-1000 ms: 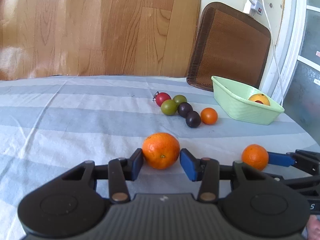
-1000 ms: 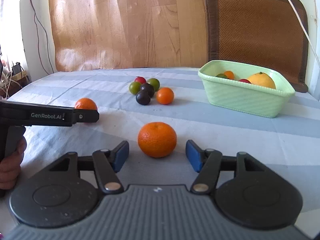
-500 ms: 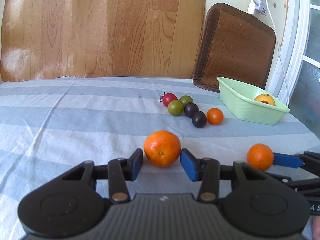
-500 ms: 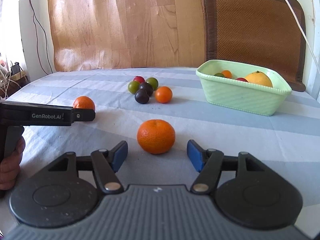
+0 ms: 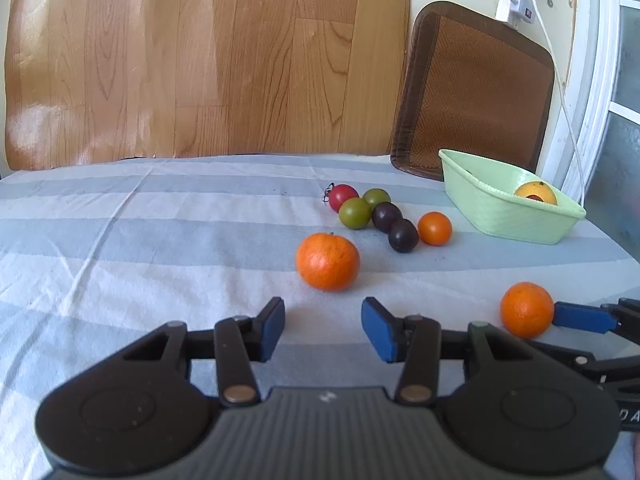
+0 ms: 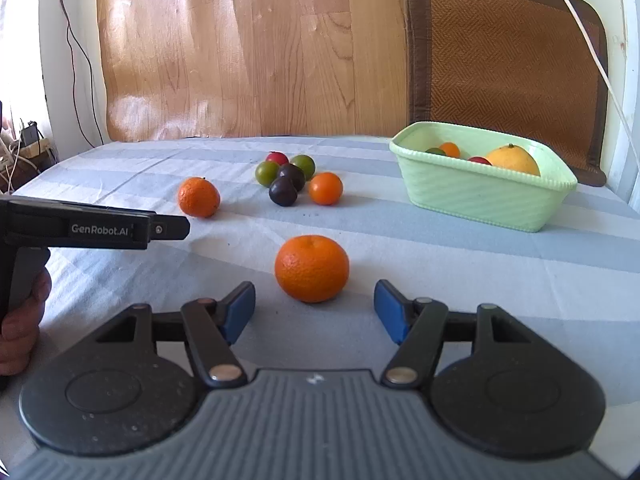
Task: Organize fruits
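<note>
Two mandarins lie on the striped cloth. One mandarin [image 5: 328,262] sits just ahead of my open, empty left gripper [image 5: 323,326], apart from its blue pads; it also shows in the right wrist view [image 6: 199,197]. The other mandarin [image 6: 311,268] lies just beyond my open, empty right gripper [image 6: 315,312], and it shows in the left wrist view [image 5: 527,309] beside a right fingertip [image 5: 580,317]. A cluster of small fruits [image 5: 376,216] lies further back. A light green basket [image 6: 480,192] at the right holds a yellow-orange fruit [image 6: 512,160] and small fruits.
A brown woven mat [image 6: 512,52] leans on the wall behind the basket. A white cable [image 5: 560,92] hangs down near it. Wooden boards [image 5: 200,60] stand behind the table. The left gripper's body [image 6: 80,228] and a hand reach in at the left of the right wrist view.
My left gripper has let go of its mandarin, opened and drawn back; the mandarin now rests on the cloth ahead of it. The right gripper stays open behind its mandarin.
</note>
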